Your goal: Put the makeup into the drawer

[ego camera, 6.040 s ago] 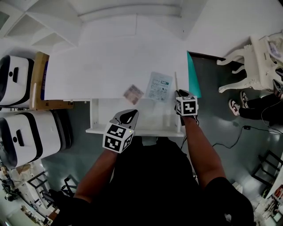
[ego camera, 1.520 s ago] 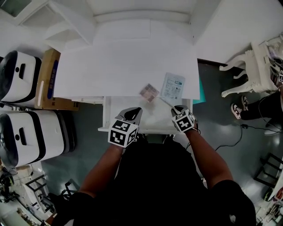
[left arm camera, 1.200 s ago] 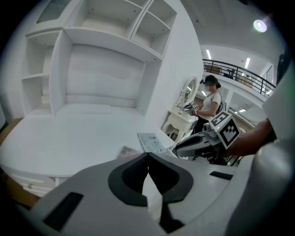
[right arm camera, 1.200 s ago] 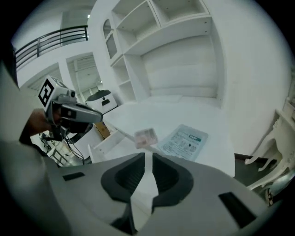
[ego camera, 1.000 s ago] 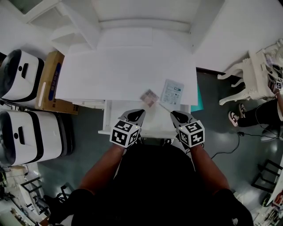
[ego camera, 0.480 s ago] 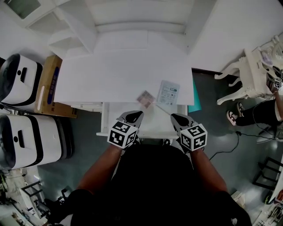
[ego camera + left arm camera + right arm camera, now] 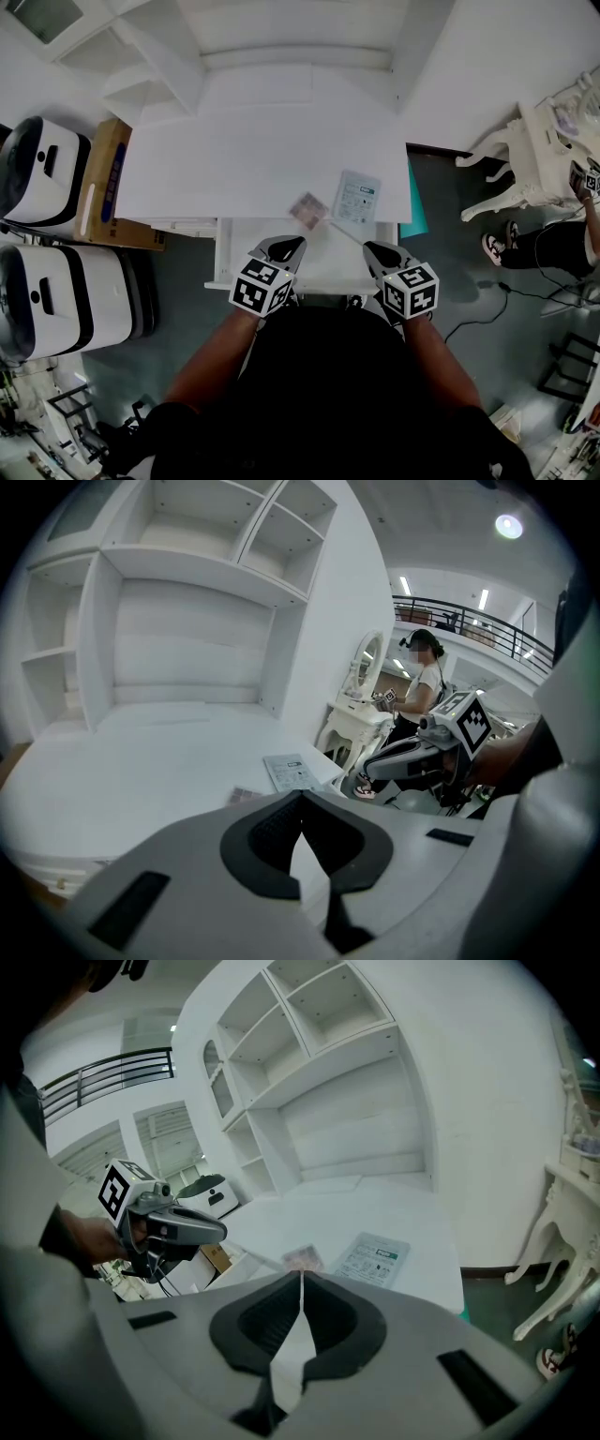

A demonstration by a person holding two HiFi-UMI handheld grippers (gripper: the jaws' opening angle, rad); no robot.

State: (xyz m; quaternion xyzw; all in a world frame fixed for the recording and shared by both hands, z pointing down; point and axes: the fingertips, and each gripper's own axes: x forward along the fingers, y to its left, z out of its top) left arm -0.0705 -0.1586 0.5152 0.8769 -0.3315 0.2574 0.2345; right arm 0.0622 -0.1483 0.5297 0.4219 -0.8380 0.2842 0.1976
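Observation:
A small brown makeup palette [image 7: 307, 210] [image 7: 302, 1258] and a white printed packet [image 7: 358, 197] [image 7: 375, 1258] [image 7: 295, 771] lie on the white desk [image 7: 253, 159] near its front edge. Below that edge the drawer [image 7: 246, 246] stands pulled out. A thin pale stick [image 7: 345, 232] lies slanted over the drawer, between the palette and my right gripper [image 7: 378, 250] [image 7: 302, 1277]. That gripper hovers over the drawer's front right, shut and empty. My left gripper [image 7: 279, 247] [image 7: 302, 794] hovers over the front left, shut with nothing in it.
A cardboard box [image 7: 101, 178] and two white machines [image 7: 37, 169] stand left of the desk. A teal board [image 7: 416, 199] leans at its right side. A white dressing table [image 7: 534, 159] and a person [image 7: 417, 682] are further right. Open shelves [image 7: 309, 1016] rise behind the desk.
Over the last second nothing visibly moved. Six seconds ago the right gripper was at the desk's right front edge with the stick beside the packet; both are now nearer, at the drawer.

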